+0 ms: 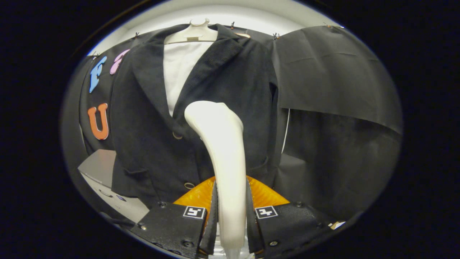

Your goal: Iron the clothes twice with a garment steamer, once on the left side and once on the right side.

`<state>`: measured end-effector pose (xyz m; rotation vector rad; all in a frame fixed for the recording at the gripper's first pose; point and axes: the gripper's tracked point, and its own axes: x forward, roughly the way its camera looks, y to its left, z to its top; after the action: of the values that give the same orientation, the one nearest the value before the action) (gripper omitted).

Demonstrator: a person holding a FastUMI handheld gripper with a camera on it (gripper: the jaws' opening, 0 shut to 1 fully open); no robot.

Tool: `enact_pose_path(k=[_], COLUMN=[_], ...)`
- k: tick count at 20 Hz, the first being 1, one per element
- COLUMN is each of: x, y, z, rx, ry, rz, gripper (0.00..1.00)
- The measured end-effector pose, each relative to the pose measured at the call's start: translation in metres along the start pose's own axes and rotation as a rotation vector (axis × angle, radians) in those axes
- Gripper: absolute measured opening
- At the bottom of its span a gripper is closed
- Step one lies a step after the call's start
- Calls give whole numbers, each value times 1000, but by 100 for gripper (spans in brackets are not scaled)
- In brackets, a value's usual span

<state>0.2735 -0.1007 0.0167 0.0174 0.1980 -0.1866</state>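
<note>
White plastic fills the space between my fingers: my claw (231, 212) is clamped on the handle of the garment steamer (224, 158), both fingers pressing its sides. The steamer rises straight up ahead of me, and its rounded head sits in front of the dark jacket (151, 118), about level with the upper button (176, 135). I cannot tell whether the head touches the cloth. The jacket hangs open-collared on a pale hanger (196, 32) over a white shirt (179, 72). A grey box (99, 169) sits low beside the jacket's hem.
</note>
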Motion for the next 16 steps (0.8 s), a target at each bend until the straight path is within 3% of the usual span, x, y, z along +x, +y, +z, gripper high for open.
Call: enact_pose_path(k=[16], x=[8], y=[2], z=[-102], rx=[-40], ry=[128], rz=[-47], gripper=[37])
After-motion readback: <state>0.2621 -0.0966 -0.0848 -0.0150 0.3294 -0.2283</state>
